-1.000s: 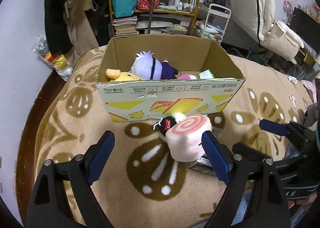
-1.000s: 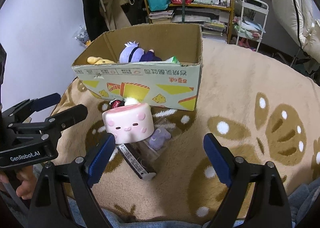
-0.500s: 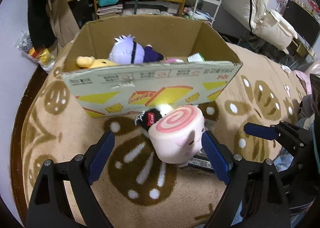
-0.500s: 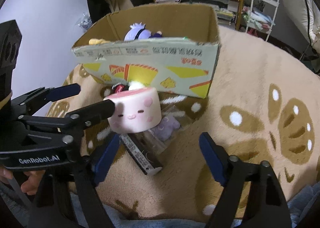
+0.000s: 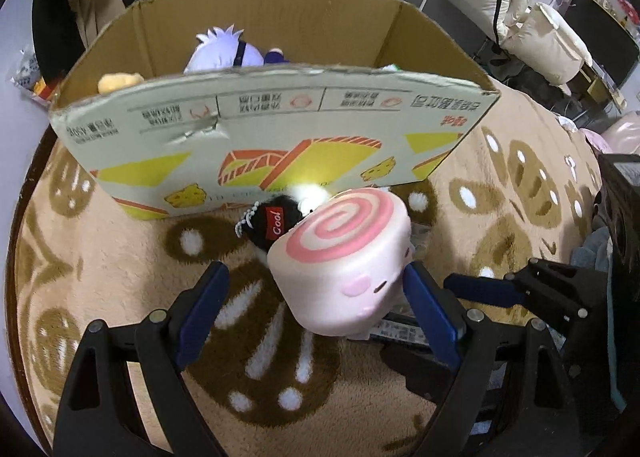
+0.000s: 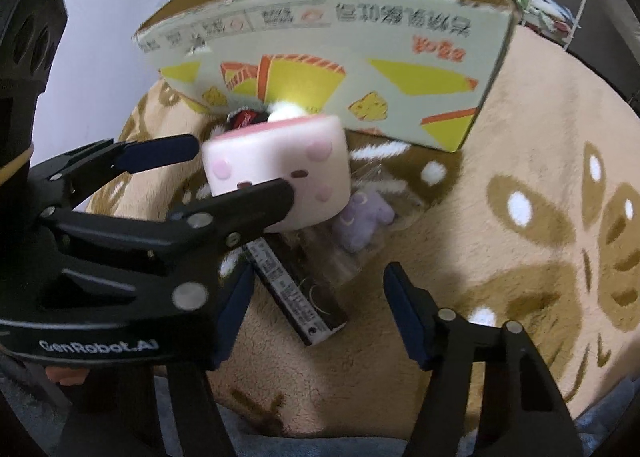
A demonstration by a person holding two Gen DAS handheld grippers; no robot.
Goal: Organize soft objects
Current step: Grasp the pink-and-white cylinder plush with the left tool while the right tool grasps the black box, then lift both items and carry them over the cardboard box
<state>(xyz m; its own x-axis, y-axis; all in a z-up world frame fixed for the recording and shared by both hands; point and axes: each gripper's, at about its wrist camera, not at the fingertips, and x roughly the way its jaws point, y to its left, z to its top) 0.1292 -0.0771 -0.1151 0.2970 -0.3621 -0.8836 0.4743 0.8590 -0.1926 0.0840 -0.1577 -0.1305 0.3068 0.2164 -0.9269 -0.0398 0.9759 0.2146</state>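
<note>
Left gripper (image 5: 316, 305) spread around pink swirl plush (image 5: 344, 257); right gripper (image 6: 320, 309) spread, unladen; cardboard box (image 5: 272, 129) at twelve o'clock.

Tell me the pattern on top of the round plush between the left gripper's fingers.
A pink spiral on pale pink, clearest in the left wrist view on the round plush.

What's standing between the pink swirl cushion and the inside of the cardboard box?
The box's near wall stands right behind the pink swirl cushion, so the cushion must go up over that rim. A small black plush also lies between them on the blanket. The left tongs straddle the cushion, unclosed.
</note>
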